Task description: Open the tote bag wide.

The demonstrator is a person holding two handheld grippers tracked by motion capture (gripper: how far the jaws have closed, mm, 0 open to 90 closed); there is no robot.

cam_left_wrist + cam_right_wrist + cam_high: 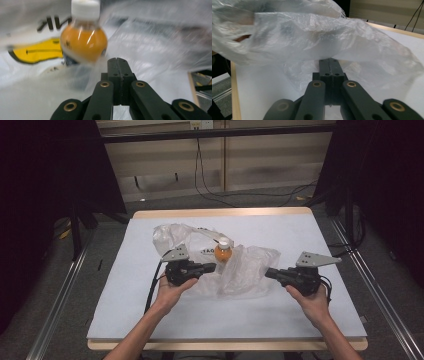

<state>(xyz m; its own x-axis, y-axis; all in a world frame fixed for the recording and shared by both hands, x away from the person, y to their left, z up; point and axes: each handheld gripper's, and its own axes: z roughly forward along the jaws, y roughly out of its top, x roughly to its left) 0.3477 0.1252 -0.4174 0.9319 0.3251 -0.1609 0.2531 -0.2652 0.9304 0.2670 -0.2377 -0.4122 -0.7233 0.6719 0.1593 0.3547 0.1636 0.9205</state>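
Observation:
A small bottle of orange drink with a white cap stands upright amid a crumpled clear plastic bag at the middle of the table. My left gripper is at the bag's left edge, just beside the bottle. Its jaws are pressed together with thin film at their tips. My right gripper is at the bag's right edge. Its jaws are shut on the film, and the bag billows up above them.
A white mat covers the wooden table. A white printed part of the plastic, with black letters and a yellow mark, lies behind the bottle. Cables trail on the floor beyond the far edge. Dark stands flank the table.

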